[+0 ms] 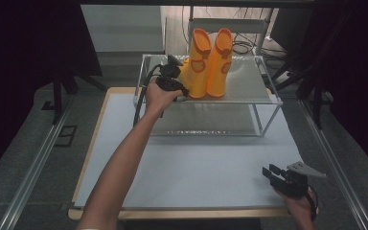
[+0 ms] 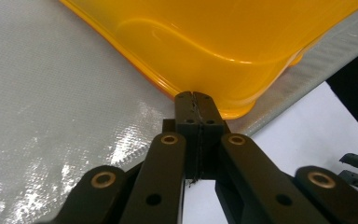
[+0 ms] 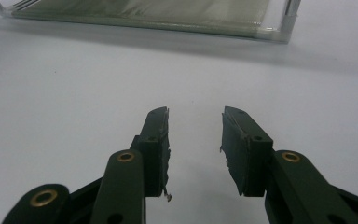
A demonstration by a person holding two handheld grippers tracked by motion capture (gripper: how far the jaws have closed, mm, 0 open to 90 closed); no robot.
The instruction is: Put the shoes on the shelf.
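Note:
Two orange rubber boots [image 1: 208, 62] stand side by side on the top shelf of a low metal rack [image 1: 251, 84]. My left gripper [image 1: 185, 91] is at the left boot's toe, jaws shut with nothing between them. In the left gripper view the closed tips [image 2: 195, 96] touch the rim of the boot's [image 2: 223, 42] sole, over the shelf's grey sheet [image 2: 51, 93]. My right gripper [image 1: 269, 171] rests low at the table's front right, open and empty. In its own view, bare white table shows between the parted jaws [image 3: 196, 119].
The rack has a lower shelf [image 3: 158, 11] and thin legs, and stands at the back middle of the white table mat [image 1: 196, 167]. A white frame and cables lie behind the rack. Dark floor and rails flank the table.

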